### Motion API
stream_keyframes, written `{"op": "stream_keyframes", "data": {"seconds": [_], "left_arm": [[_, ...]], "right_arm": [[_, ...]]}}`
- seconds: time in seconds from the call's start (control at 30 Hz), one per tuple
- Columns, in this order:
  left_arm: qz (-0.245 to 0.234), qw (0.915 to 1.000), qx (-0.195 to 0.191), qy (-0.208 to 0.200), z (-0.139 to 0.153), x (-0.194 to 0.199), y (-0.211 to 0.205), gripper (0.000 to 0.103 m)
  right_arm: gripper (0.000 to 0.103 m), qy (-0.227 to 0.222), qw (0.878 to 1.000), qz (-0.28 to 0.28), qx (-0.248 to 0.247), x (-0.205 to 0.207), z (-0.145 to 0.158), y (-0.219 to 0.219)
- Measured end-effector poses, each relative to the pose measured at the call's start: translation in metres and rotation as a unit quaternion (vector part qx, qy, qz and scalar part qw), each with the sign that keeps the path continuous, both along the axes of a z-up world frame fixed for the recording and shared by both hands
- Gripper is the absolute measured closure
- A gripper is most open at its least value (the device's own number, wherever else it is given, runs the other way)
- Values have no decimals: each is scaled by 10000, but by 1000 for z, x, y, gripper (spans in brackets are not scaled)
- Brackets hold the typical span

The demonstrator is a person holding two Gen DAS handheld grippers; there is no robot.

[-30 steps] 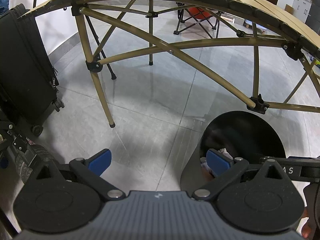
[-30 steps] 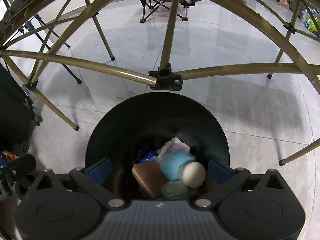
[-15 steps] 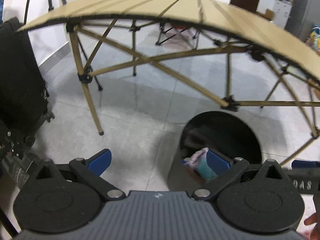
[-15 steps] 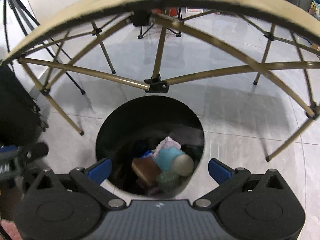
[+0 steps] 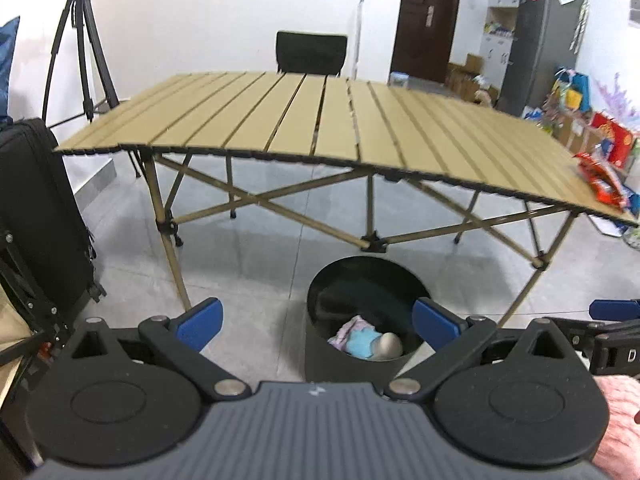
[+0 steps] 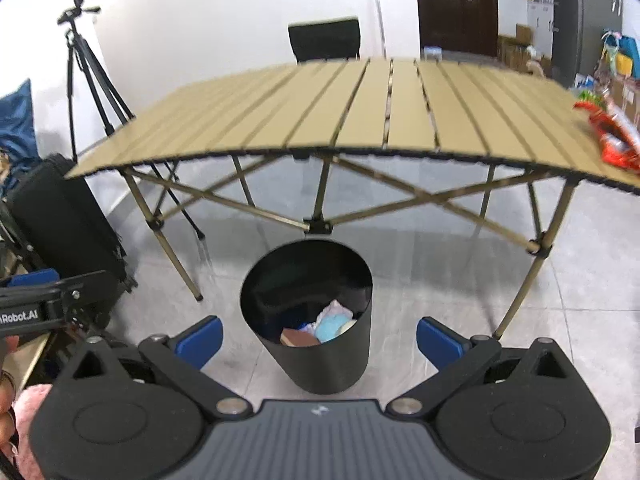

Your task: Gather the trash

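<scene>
Both of my claws are spread wide and hold nothing. My left claw point(image 5: 316, 322) hangs above the floor in front of the folding table point(image 5: 320, 120), and my right claw point(image 6: 320, 340) hangs beside it, pointing the same way.

The black bin point(image 6: 308, 320) stands upright on the grey tiles, just in front of the table's near edge and partly under it. Seen from my right claw, the bin sits squarely between my two blue fingertips point(image 6: 200, 338) and below them, apart from both. Seen from my left claw, the bin point(image 5: 364, 320) lies toward my right finger, whose blue tip overlaps its rim in the view. Inside the bin I see a light blue bottle with a pale cap point(image 5: 372, 344), a crumpled pinkish cloth and a brown block point(image 6: 298, 336).

A red snack wrapper point(image 6: 612, 136) lies on the tabletop at its far right corner, well away from both claws and above the bin. The rest of the slatted top is bare.

A black suitcase point(image 5: 36, 216) stands to the left, with a tripod point(image 5: 80, 40) behind it.
</scene>
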State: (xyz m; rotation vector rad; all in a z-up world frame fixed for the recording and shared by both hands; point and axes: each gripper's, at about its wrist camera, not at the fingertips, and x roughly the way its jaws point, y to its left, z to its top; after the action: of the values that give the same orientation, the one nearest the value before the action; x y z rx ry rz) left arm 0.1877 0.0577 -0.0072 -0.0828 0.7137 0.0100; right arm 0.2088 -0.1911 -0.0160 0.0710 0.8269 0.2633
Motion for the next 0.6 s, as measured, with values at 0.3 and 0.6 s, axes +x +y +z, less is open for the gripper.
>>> {"op": "stream_keyframes", "data": {"seconds": [0.3, 0.6], "left_arm": [[-149, 9997, -20, -216, 22, -46, -6, 0], [-172, 9996, -50, -210, 22, -59, -7, 0]], "right_arm": [[0, -363, 9993, 4, 72, -48, 34, -5], [0, -430, 9990, 145, 61, -62, 38, 4]]}}
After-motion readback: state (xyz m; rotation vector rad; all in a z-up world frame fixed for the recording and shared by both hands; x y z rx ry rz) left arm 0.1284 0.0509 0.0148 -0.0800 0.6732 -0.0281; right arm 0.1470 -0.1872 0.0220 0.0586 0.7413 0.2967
